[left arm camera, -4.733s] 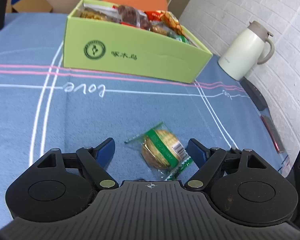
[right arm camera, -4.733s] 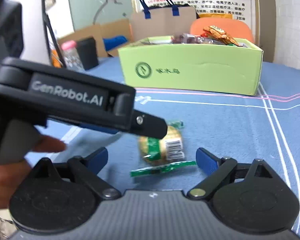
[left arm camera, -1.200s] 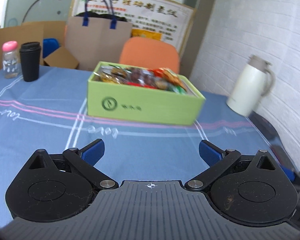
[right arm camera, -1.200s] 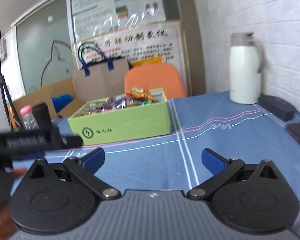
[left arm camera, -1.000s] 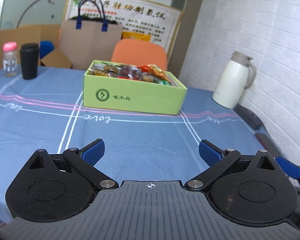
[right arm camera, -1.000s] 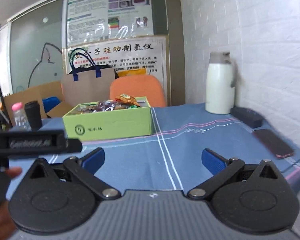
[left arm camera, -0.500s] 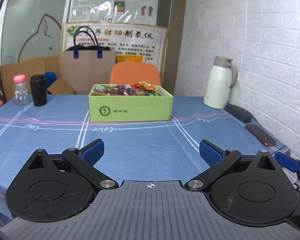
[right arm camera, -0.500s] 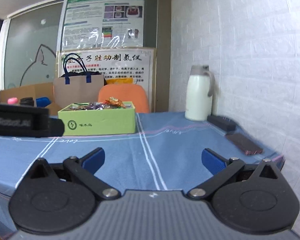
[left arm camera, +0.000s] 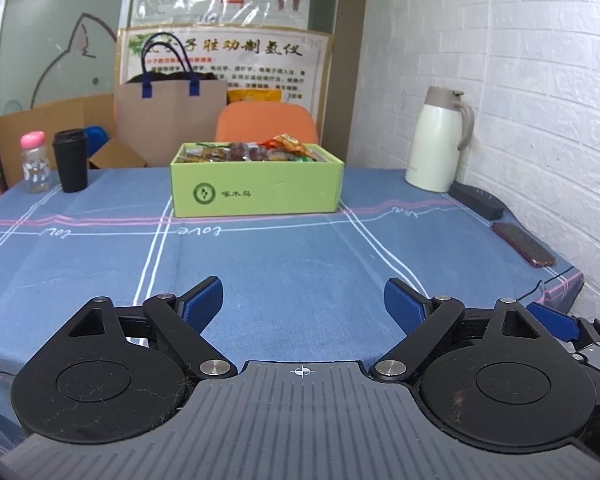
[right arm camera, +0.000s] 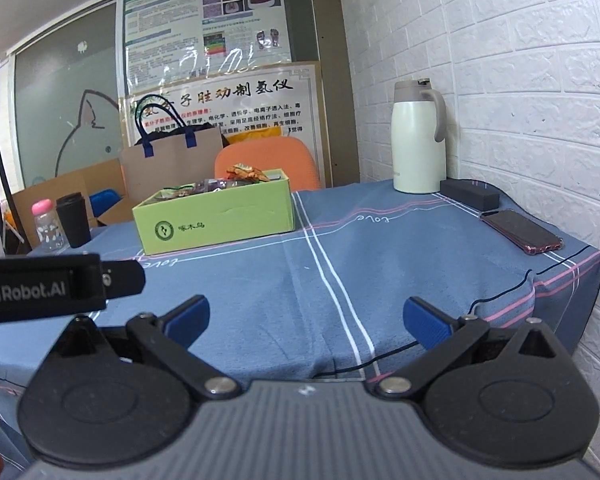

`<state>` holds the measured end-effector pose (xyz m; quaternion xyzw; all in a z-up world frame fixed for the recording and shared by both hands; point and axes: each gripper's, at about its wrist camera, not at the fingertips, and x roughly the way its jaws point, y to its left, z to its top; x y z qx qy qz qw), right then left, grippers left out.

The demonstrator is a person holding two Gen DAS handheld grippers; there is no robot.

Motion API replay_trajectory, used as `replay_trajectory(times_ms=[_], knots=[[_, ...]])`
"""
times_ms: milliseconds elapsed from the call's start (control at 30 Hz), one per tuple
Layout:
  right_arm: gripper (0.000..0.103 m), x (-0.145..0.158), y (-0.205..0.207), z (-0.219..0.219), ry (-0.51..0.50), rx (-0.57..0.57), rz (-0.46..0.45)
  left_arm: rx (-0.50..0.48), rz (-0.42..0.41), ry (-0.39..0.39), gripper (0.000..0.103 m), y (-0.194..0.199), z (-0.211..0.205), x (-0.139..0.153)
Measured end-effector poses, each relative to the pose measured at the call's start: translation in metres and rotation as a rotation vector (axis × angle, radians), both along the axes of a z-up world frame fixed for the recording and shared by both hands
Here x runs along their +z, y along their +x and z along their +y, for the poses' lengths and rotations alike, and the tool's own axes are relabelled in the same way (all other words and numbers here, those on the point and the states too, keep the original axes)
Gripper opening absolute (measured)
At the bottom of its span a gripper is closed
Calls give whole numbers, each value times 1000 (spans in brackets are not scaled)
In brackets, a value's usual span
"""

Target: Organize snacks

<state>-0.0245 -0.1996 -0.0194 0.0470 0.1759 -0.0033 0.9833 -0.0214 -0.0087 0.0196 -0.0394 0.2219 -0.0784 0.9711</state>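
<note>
Left wrist view: left gripper [left arm camera: 302,300] over the near bench [left arm camera: 300,272], fingers [left arm camera: 202,300] apart and closing on nothing. Green box [left arm camera: 256,186] of snacks [left arm camera: 252,151] far ahead, centre; jug [left arm camera: 436,140] far right.

Right wrist view: right gripper [right arm camera: 306,320] with fingers [right arm camera: 188,320] spread, empty. Green box [right arm camera: 216,216] far left; phone [right arm camera: 520,232] right.

On the bench [left arm camera: 300,272], the box [left arm camera: 256,190] of snacks [left arm camera: 252,151] sits at twelve o'clock; cup [left arm camera: 71,160] and bottle [left arm camera: 35,162] at ten, jug [left arm camera: 436,140] at two, phone [left arm camera: 523,244] at three.
</note>
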Motion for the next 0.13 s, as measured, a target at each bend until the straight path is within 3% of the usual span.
replay_trajectory(times_ms=[133], knots=[[102,-1,2,-3,-3,-2,2,-3,-1,5,79,0,0,-3]])
